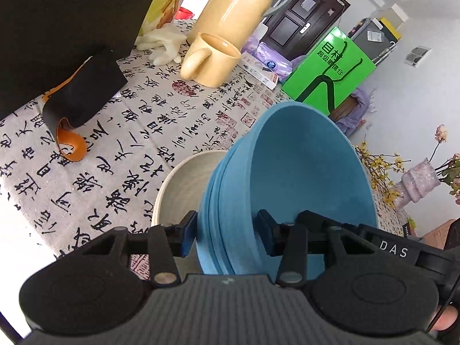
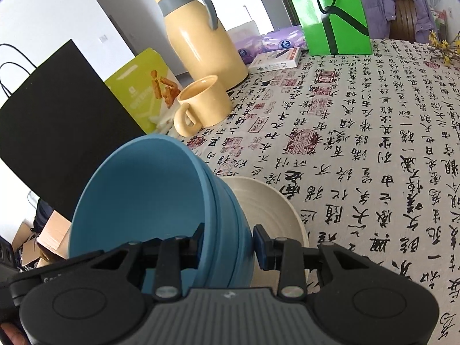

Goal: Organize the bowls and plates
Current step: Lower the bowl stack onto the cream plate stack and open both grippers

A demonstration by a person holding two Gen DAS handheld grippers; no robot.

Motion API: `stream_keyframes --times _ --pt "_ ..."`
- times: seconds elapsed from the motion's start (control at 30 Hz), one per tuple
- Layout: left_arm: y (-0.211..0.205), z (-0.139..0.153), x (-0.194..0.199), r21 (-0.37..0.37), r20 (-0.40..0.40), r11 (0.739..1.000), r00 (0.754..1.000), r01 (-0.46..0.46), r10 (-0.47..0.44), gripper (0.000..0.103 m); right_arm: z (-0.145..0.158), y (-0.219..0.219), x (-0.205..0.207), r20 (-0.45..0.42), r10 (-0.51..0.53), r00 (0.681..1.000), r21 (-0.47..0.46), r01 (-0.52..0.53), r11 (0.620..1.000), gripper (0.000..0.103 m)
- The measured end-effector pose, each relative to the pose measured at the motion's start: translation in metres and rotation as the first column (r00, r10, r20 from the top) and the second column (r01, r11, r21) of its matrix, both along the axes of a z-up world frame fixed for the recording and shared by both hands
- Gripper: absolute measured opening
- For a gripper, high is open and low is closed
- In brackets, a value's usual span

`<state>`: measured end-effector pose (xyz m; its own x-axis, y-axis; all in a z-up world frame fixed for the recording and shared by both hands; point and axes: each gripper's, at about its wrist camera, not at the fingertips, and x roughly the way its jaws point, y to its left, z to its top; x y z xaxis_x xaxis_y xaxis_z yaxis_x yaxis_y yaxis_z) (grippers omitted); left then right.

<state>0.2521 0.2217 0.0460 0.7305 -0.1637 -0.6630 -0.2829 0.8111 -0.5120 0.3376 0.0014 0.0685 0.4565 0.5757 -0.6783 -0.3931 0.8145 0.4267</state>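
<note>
A stack of nested blue bowls [image 1: 299,178] is held between both grippers, above a cream plate [image 1: 184,189] on the calligraphy tablecloth. My left gripper [image 1: 225,235] is shut on the stack's rim, one finger outside and one inside. In the right wrist view, my right gripper [image 2: 228,244] is shut on the opposite rim of the blue bowls [image 2: 143,195], with the cream plate [image 2: 267,204] just beyond them. The plate is partly hidden by the bowls.
A yellow mug [image 1: 210,60] and a yellow thermos [image 1: 233,8] stand at the back. A black paper bag [image 2: 66,118], a green bag [image 1: 327,69], a small box [image 2: 276,57], an orange-lined black object [image 1: 80,97] and flowers in a vase [image 1: 417,178] surround the table.
</note>
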Motion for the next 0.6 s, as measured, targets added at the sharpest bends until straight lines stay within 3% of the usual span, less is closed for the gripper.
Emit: stream_keyframes --times 0.1,0.2,0.27,0.37,0.6 --pt "0.0013 -0.0006 0.0040 -0.012 -0.002 1.000 1.000 0.014 -0.014 0.049 0.0001 0.0020 0.0033 -0.008 -0.004 1.000 -0.013 0.003 1.000 0.033" --pt "0.0054 -0.0026 0.0071 -0.067 0.022 0.997 0.999 0.037 -0.035 0.064 -0.0025 0.0029 0.0066 -0.027 -0.008 1.000 -0.018 0.007 1.000 0.037" --pt "0.0035 -0.0007 0.0077 -0.056 0.045 0.997 0.997 0.060 -0.058 0.070 -0.0059 0.0037 0.0092 -0.037 -0.020 0.999 -0.025 0.019 1.000 0.039" --pt "-0.0004 0.0007 0.0084 -0.014 0.041 0.999 0.998 0.053 -0.052 0.071 -0.0070 0.0021 0.0098 -0.043 -0.023 0.999 -0.011 0.022 1.000 0.040" --pt "0.0029 -0.0021 0.0059 -0.027 0.028 0.999 0.999 0.045 -0.044 0.071 -0.0064 0.0018 0.0078 -0.037 -0.025 0.999 -0.004 0.025 1.000 0.046"
